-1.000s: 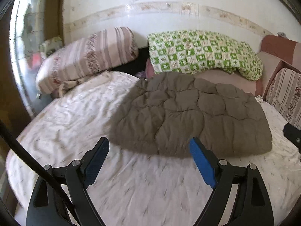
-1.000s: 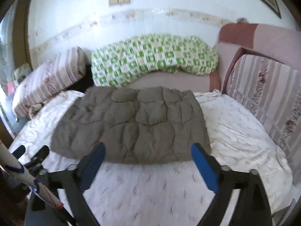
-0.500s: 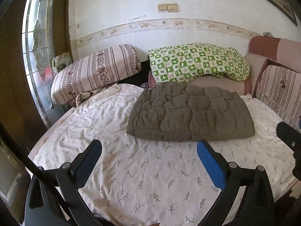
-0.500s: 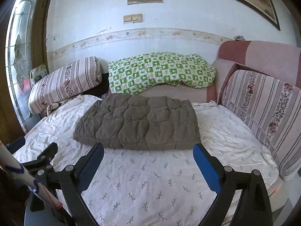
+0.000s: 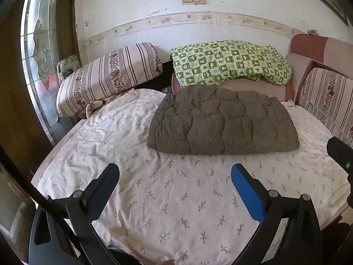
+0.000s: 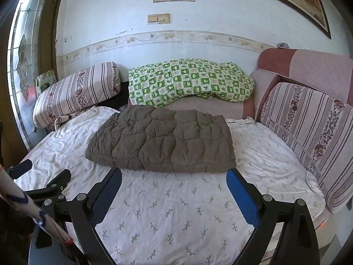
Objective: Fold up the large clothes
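Note:
A folded, quilted olive-brown padded garment (image 5: 222,123) lies flat as a rectangle on the white floral bed sheet (image 5: 176,198), toward the back of the bed. It also shows in the right wrist view (image 6: 163,141). My left gripper (image 5: 175,178) is open and empty, held above the sheet well in front of the garment. My right gripper (image 6: 174,183) is open and empty, just in front of the garment's near edge. The left gripper's body (image 6: 44,190) shows at the lower left of the right wrist view.
A green checkered quilt (image 5: 229,64) and a striped bolster pillow (image 5: 108,75) lie against the back wall. A striped sofa cushion (image 6: 308,132) lines the right side. A stained-glass door (image 5: 37,50) stands at the left. The bed's front edge (image 5: 154,256) is close below.
Both grippers have pulled back and up from the garment, which now looks smaller and farther away. The garment has stayed folded in place.

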`<state>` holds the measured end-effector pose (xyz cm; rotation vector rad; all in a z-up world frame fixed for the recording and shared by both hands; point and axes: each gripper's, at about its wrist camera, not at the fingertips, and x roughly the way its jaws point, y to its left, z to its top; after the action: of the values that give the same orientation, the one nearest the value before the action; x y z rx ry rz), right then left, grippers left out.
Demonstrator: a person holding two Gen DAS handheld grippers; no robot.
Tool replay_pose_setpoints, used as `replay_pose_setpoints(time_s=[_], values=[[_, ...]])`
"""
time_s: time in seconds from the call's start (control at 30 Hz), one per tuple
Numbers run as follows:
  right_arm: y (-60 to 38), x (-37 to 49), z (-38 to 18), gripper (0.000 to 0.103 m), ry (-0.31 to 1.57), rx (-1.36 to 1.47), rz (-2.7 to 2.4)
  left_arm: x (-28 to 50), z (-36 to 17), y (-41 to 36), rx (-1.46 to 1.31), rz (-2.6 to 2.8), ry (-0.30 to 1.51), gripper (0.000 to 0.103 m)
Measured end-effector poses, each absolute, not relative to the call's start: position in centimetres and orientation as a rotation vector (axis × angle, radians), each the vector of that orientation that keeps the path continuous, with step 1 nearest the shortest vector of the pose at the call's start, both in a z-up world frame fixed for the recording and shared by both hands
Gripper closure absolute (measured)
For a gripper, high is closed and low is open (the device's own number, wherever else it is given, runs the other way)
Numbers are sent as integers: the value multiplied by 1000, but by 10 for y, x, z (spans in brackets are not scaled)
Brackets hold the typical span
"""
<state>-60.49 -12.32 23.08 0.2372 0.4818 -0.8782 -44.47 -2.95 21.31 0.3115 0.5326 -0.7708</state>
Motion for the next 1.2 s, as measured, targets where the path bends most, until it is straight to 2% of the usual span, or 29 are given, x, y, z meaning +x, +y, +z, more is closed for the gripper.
replay_pose_setpoints(time_s=[1.2], values=[[-123, -595, 223, 5, 519, 223, -873, -440, 203, -28, 324, -766, 542, 2]])
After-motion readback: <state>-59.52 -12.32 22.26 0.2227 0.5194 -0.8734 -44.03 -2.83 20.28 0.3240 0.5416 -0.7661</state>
